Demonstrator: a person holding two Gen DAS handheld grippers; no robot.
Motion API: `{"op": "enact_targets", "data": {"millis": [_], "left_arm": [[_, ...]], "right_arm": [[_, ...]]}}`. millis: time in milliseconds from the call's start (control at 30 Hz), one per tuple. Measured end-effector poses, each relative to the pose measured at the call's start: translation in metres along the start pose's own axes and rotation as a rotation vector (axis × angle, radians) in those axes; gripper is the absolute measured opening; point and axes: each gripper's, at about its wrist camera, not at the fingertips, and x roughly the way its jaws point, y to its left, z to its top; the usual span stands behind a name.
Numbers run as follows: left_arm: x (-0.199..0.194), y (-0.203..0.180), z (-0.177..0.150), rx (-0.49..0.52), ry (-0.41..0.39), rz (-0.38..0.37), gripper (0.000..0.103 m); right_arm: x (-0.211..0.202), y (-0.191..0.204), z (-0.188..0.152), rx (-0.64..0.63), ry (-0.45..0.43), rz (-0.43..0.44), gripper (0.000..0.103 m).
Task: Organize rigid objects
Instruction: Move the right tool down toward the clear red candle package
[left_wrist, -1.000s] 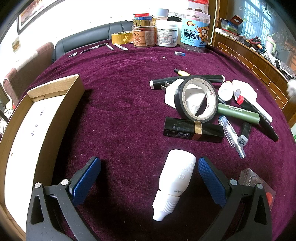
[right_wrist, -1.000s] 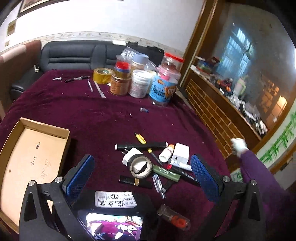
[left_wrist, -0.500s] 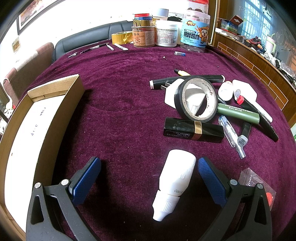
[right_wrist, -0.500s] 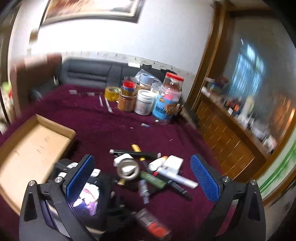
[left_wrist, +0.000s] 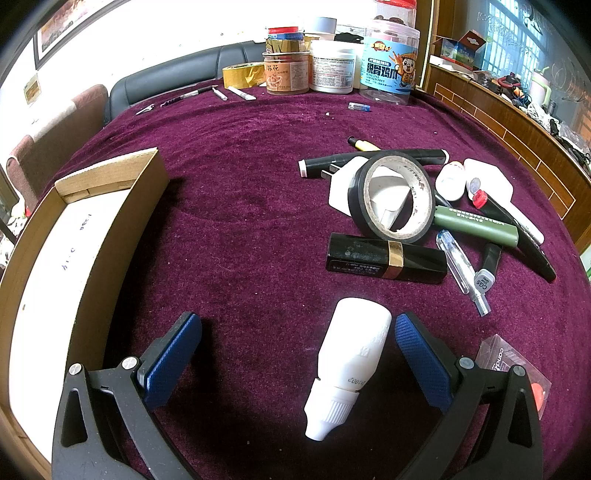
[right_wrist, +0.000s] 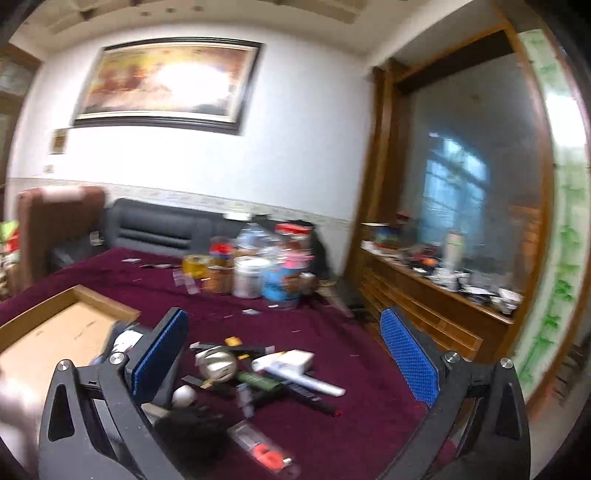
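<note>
Left wrist view unchanged from a second ago: maroon tablecloth (left_wrist: 236, 229), cardboard box (left_wrist: 74, 258) at its left edge, clutter pile with black tape roll (left_wrist: 391, 203) and black lipstick case (left_wrist: 384, 258) to the right of the box. White dropper bottle (left_wrist: 351, 362) lies between the spread jaws of the left gripper (left_wrist: 299, 354), untouched, nearer the right pad. Right gripper (right_wrist: 284, 354) has swung upward, blurred, now facing the wall; jaws wide, empty. Judgement: right arm retreating, left one lined up for the bottle; box holds nothing visible.
</note>
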Motion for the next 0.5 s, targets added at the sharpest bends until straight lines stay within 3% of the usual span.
{"op": "enact_targets", "data": {"millis": [133,233,267,333,367,433,500], "left_arm": [[0.000,0.000,0.000,0.000,0.000,0.000,0.102],[0.000,0.000,0.000,0.001,0.000,0.001,0.102],[0.000,0.000,0.000,0.001,0.000,0.001,0.102],[0.000,0.000,0.000,0.000,0.000,0.000,0.102],[0.000,-0.001,0.000,0.002,0.000,0.002,0.102],[0.000,0.000,0.000,0.002,0.000,0.002,0.102],[0.000,-0.001,0.000,0.008,0.009,0.001,0.102]], "right_arm": [[0.000,-0.019,-0.001,0.106,-0.018,-0.022,0.103],[-0.005,-0.052,-0.003,0.193,-0.044,0.015,0.103],[0.003,-0.057,-0.005,0.187,0.004,0.036,0.103],[0.033,-0.067,-0.015,0.183,0.187,0.106,0.103],[0.041,-0.073,-0.022,0.203,0.229,0.102,0.097],[0.044,-0.083,-0.032,0.244,0.245,0.082,0.091],[0.041,-0.092,-0.037,0.301,0.230,0.088,0.092]]}}
